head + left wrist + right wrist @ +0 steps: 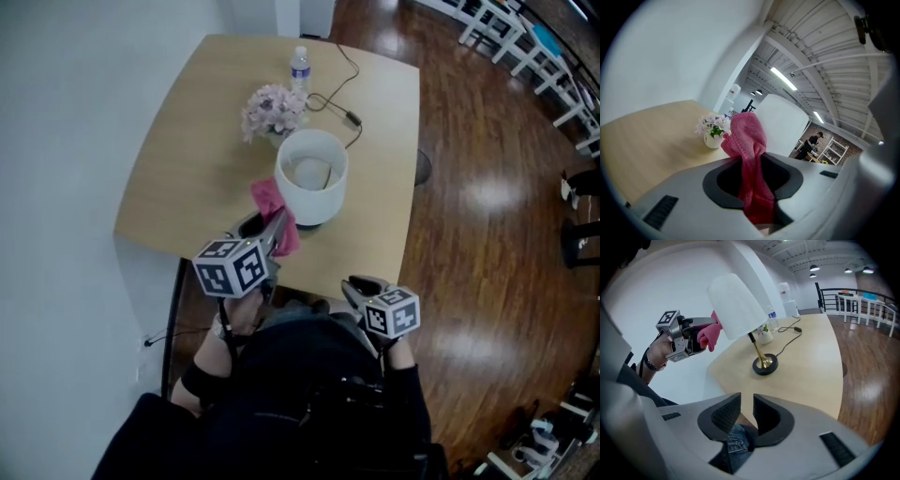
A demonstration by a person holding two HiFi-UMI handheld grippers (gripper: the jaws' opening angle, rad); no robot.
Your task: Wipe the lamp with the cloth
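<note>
Table (187, 169) edge: left hand-held gripper (280, 219) clamps cloth (270, 199) beside lamp (314, 192); right one (351, 285) narrow, empty.

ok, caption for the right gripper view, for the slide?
Left claw holds a pink cloth at the white lamp shade; right claw open and empty in the foreground.

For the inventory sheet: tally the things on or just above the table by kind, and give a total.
Lamp: 1
Water bottle: 1
Vase of flowers: 1
Pink cloth: 1
Total: 4
</note>
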